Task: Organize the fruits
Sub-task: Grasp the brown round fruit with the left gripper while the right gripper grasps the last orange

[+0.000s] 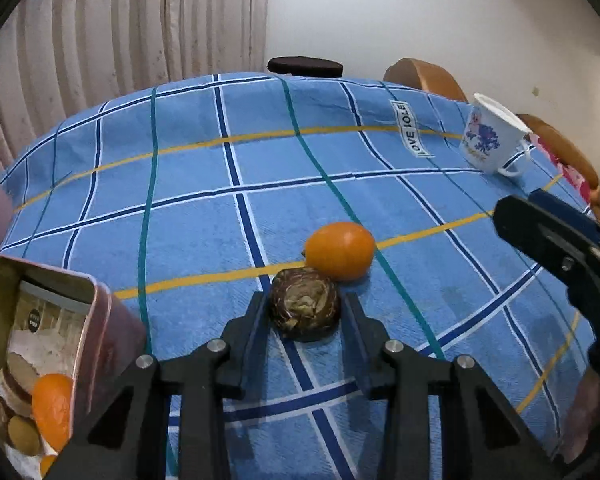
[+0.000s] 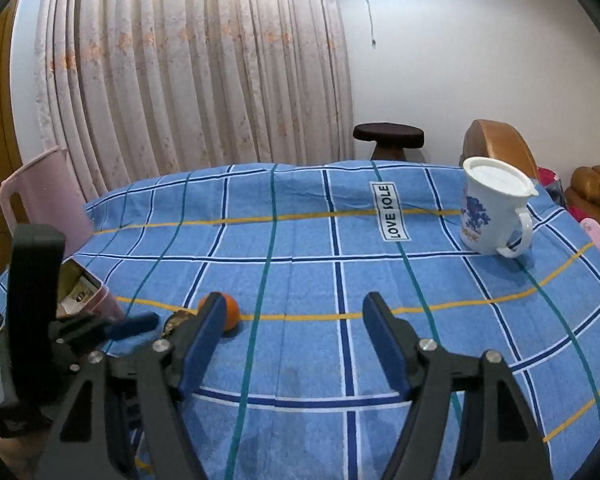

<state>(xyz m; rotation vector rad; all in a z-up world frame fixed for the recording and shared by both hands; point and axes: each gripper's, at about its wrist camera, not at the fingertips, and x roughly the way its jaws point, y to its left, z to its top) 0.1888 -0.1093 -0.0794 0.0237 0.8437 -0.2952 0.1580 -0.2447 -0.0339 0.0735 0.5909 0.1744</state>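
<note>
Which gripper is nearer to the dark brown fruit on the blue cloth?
Left. The left gripper has its fingers on either side of the brown fruit, apparently touching it. The right gripper hangs open over bare cloth off to the fruit's right, holding nothing.

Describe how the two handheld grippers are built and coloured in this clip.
Both are matte black plastic scissor-style linkages with silver pivot bolts. The right gripper has two long fingers faced with blue pads. The left gripper has dark fingers; seen from the right wrist view, it shows a blue finger and a black upright handle. No cables or markings show.
</note>
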